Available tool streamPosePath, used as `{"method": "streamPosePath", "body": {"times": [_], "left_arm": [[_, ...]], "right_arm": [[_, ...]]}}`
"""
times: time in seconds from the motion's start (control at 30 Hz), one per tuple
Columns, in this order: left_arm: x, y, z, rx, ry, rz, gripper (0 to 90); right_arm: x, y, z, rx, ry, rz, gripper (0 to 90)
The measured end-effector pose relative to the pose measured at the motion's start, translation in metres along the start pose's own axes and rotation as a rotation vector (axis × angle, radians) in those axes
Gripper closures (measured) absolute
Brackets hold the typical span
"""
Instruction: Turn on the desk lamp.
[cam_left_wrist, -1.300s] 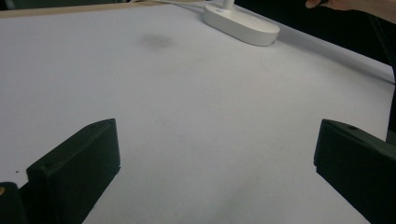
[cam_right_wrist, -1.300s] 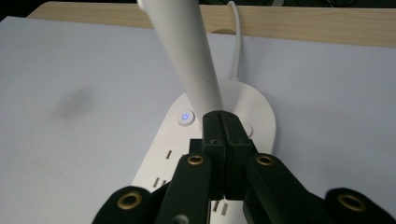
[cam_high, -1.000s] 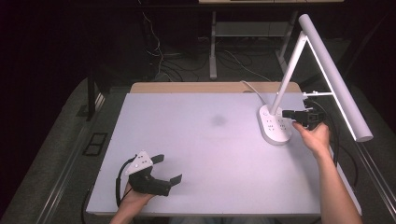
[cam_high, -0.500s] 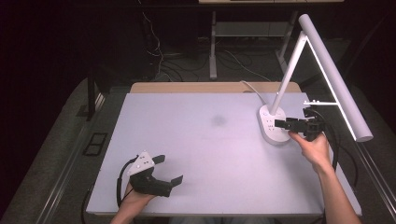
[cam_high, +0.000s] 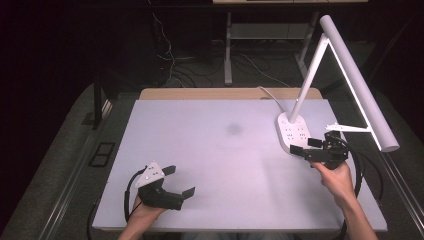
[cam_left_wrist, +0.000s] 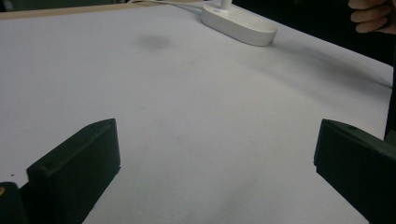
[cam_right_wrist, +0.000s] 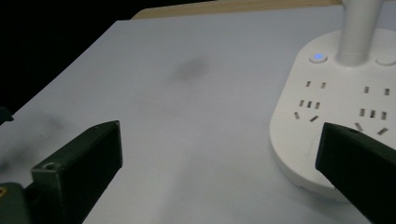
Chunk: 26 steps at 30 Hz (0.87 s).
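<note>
Hovering just beside the lamp base (cam_high: 292, 132), the right gripper (cam_high: 306, 148) is sitting at about 4 o'clock on the table (cam_high: 215, 150) in the high view, with its jaws spread wide and nothing between them; they have just been opening. Looking along those 2 black jaws in the right gripper view, the base (cam_right_wrist: 336, 116) is lying ahead toward 2 o'clock, flat on the white tabletop (cam_right_wrist: 187, 140), showing its rows of socket slots and a small blue light (cam_right_wrist: 318, 57) glowing beside the white stem (cam_right_wrist: 357, 30). Rising from that base in the high view, the stem is leaning toward 1 o'clock and carrying the long lamp head (cam_high: 360, 82), which is slanting down over the right edge of the table.

Resting at about 7 o'clock on the table, the left gripper (cam_high: 180, 181) is lying low in the person's left hand (cam_high: 145, 210), its jaws also standing wide apart and gripping nothing. Pointing across the bare surface in the left gripper view, it is facing the lamp base (cam_left_wrist: 238, 25) well apart at 1 o'clock. A faint dark smudge (cam_high: 234, 129) is marking the tabletop near its middle.
</note>
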<state>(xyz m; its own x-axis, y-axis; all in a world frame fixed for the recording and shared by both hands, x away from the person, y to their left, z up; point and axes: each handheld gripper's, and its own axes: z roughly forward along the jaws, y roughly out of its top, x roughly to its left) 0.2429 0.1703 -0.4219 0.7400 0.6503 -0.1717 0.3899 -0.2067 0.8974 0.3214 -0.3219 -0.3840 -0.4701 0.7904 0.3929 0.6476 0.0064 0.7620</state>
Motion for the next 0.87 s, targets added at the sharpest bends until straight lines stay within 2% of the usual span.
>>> {"method": "streamPosePath", "body": {"times": [0.17, 0.47, 0.5, 0.67, 0.87], "left_arm": [[0.0, 0.0, 0.0, 0.0, -0.002, 0.003, 0.0], [0.0, 0.0, 0.0, -0.002, -0.002, 0.002, 0.0], [0.0, 0.0, 0.0, -0.001, -0.002, 0.003, 0.0], [0.0, 0.0, 0.0, -0.001, -0.005, 0.004, 0.0], [0.001, 0.0, 0.0, -0.001, -0.005, 0.004, 0.0]], "right_arm": [[0.013, -0.014, -0.006, -0.007, 0.031, -0.021, 0.3], [0.025, -0.039, -0.008, 0.0, 0.063, -0.052, 0.3], [0.026, -0.043, -0.008, 0.006, 0.069, -0.068, 0.3], [0.033, -0.059, -0.007, 0.042, 0.06, -0.085, 0.3], [0.037, -0.069, -0.011, 0.037, 0.051, -0.112, 0.3]]}}
